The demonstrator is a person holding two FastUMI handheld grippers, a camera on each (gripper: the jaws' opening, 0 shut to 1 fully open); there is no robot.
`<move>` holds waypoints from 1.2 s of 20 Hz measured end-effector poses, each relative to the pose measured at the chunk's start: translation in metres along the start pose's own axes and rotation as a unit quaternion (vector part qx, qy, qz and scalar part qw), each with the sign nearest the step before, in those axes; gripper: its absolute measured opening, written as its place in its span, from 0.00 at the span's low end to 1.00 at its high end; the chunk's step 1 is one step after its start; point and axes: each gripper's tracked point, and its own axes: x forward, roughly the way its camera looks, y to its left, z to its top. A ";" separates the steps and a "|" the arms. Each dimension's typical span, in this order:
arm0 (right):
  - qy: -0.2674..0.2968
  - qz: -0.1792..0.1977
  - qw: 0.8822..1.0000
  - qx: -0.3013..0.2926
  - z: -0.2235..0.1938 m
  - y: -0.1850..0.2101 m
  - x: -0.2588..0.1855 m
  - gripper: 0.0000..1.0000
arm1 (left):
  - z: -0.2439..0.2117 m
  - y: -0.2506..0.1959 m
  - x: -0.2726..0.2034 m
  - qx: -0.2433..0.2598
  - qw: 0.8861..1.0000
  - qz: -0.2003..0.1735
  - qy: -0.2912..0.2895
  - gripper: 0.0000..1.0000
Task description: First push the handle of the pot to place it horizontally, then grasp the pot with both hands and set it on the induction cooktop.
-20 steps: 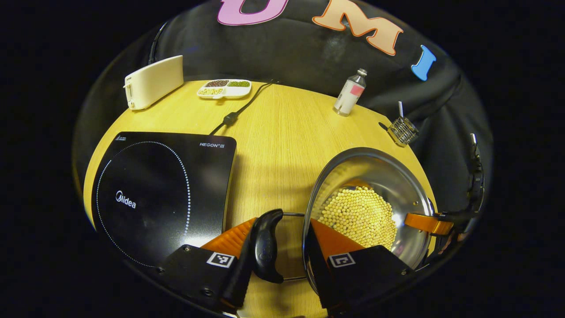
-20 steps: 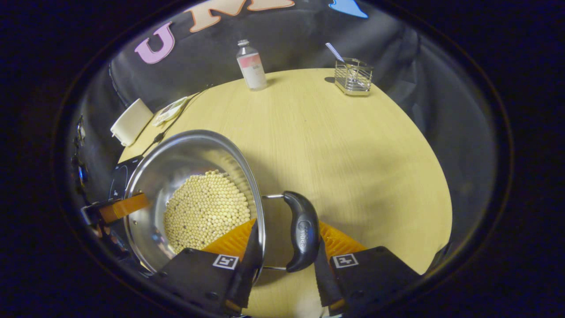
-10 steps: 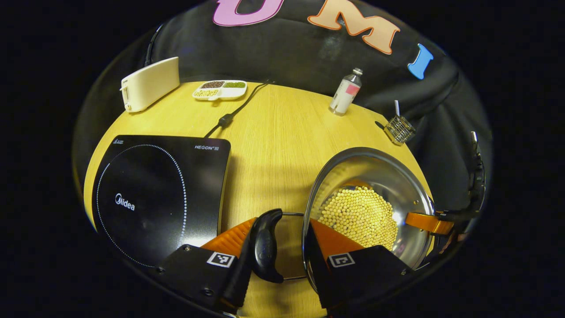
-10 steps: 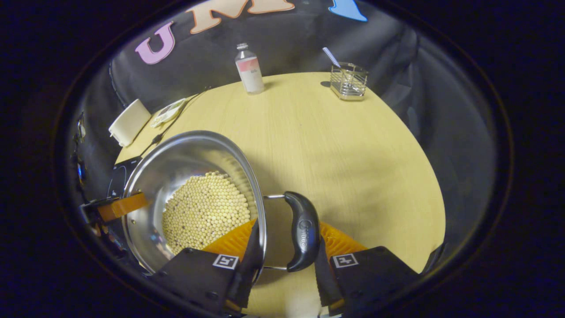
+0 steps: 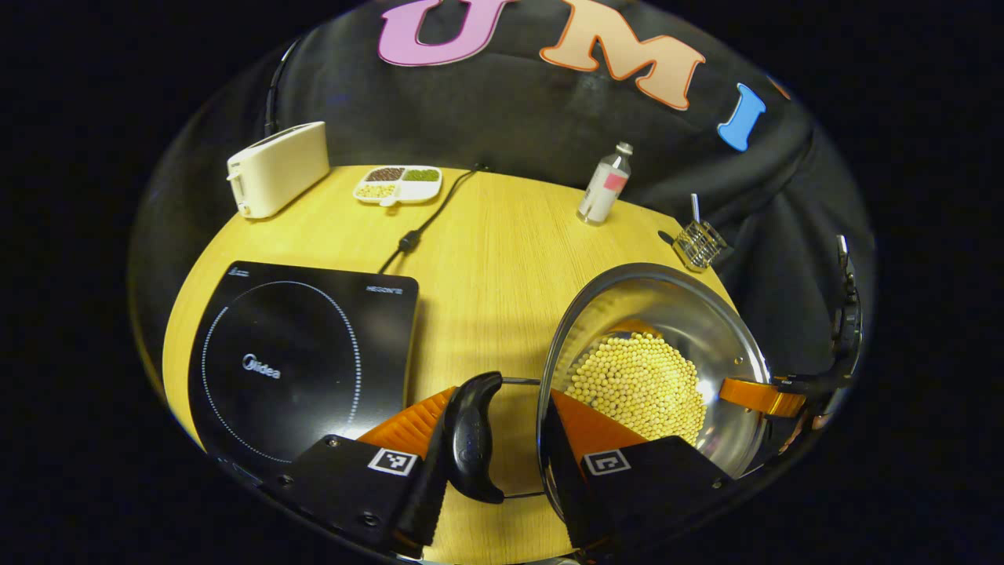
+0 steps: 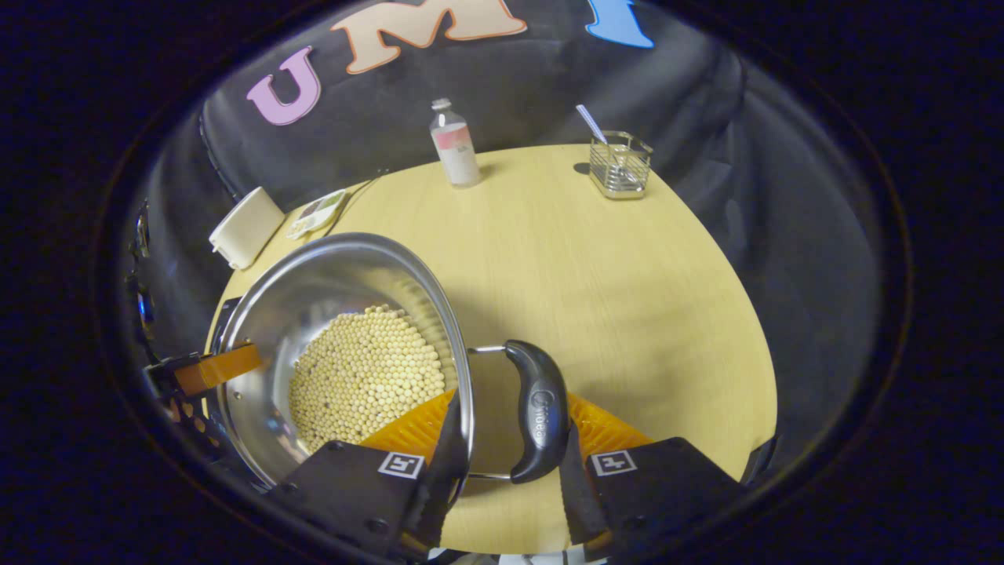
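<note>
Left gripper [image 5: 502,455] straddles pot [image 5: 690,314] at one side: one finger [image 5: 408,428] outside black side handle [image 5: 471,435], other inside the rim against the wall, so handle and wall are pinched. Right gripper [image 6: 510,451] same on opposite handle [image 6: 537,408], clamped. Handles stick out level, handle-to-handle axis running gripper to gripper. Pot holds yellow beans [image 5: 639,384], mouth up. Induction cooktop [image 5: 302,361] beside pot on table [image 5: 494,259], apart. Can't tell if pot base touches table. Far edge: bottle [image 5: 602,184], wire rack [image 5: 698,243], toaster [image 5: 278,169].
</note>
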 end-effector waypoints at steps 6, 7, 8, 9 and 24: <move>-0.012 0.004 1.000 -0.013 0.010 0.049 -0.017 0.58 | 0.014 0.040 -0.027 -0.015 1.000 0.003 -0.001 0.63; -0.012 0.002 1.000 -0.008 0.009 0.060 -0.017 0.58 | 0.016 0.051 -0.031 -0.013 1.000 0.005 0.002 0.63; -0.014 0.000 1.000 -0.005 0.008 0.071 -0.014 0.58 | 0.018 0.060 -0.034 -0.012 1.000 0.005 0.004 0.63; -0.014 -0.001 1.000 0.002 0.006 0.083 -0.016 0.58 | 0.021 0.071 -0.038 -0.008 1.000 0.005 0.004 0.65; 0.005 0.014 1.000 -0.008 -0.019 0.276 0.006 0.58 | 0.037 0.259 -0.072 -0.007 1.000 0.027 0.013 0.64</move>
